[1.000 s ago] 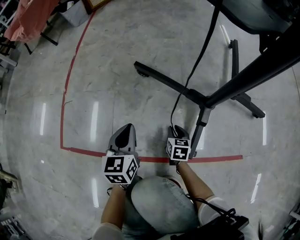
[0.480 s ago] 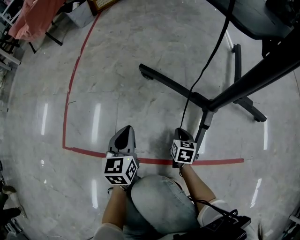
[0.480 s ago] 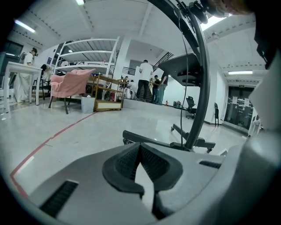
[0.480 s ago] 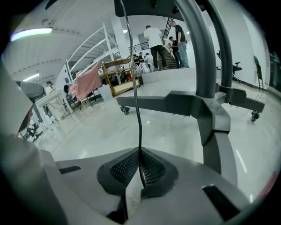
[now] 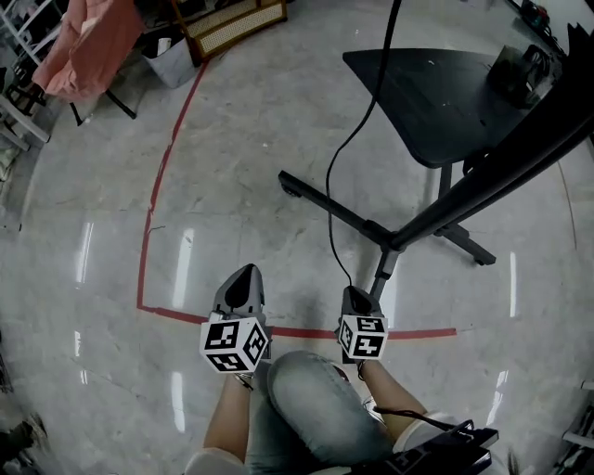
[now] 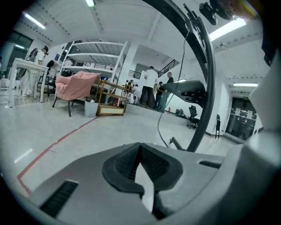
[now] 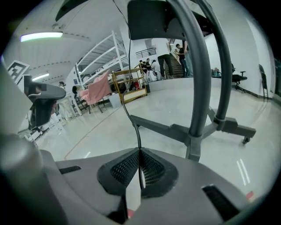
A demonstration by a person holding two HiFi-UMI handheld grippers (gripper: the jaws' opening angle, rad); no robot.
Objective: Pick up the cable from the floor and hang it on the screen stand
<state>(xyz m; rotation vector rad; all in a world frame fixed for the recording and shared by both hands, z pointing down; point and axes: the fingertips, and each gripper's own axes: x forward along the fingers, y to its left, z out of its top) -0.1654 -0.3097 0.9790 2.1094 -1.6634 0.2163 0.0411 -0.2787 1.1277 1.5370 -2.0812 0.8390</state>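
Note:
A thin black cable [image 5: 330,181] runs from the top of the head view in a loose curve down to my right gripper [image 5: 356,299], which is shut on it. In the right gripper view the cable [image 7: 131,117] comes straight out from between the closed jaws of that gripper [image 7: 139,151]. The black screen stand [image 5: 469,186] rises just right of it, with a dark shelf [image 5: 436,93] and spread floor legs [image 5: 325,202]. My left gripper [image 5: 241,283] is shut with nothing in it, level with the right one, its jaws [image 6: 140,147] closed.
Red tape line [image 5: 153,199] marks the pale floor. A pink cloth [image 5: 88,46] over a chair, a wooden crate [image 5: 232,23] and a grey bin [image 5: 172,65] stand at the back left. People [image 6: 151,88] stand far off. The person's knee [image 5: 320,408] is below the grippers.
The head view has tilted up, showing the stand's shelf. Both grippers sit lower in view. The right gripper still holds the cable, whose slack now bows further left.

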